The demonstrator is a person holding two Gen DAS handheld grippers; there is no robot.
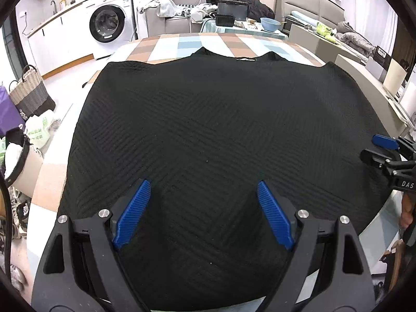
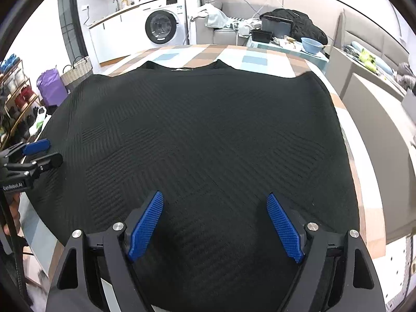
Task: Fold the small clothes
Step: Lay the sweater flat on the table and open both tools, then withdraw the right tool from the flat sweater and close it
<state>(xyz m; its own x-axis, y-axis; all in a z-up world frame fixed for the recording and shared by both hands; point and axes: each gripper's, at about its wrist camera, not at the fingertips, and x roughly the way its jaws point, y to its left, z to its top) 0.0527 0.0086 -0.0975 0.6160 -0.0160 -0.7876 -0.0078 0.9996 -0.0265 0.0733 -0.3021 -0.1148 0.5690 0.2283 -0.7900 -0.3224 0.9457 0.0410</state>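
A black ribbed knit top [image 1: 208, 117] lies spread flat on a table covered with a checked cloth [image 1: 169, 44]. Its collar and white label [image 1: 245, 58] are at the far edge. My left gripper [image 1: 203, 183] hovers open over the near left part of the top, with nothing between its blue pads. My right gripper [image 2: 214, 194] is open above the near right part of the same top [image 2: 195, 130], also empty. Each gripper shows at the edge of the other's view: the right gripper [image 1: 374, 148] and the left gripper [image 2: 46, 150].
Behind the table stand a washing machine [image 1: 108, 23], a grey sofa piled with clothes [image 1: 166, 7] and a side table with a blue bowl [image 1: 270, 23]. On the floor to the left are a wicker basket [image 1: 31, 91], bags and a shoe rack [image 2: 15, 96].
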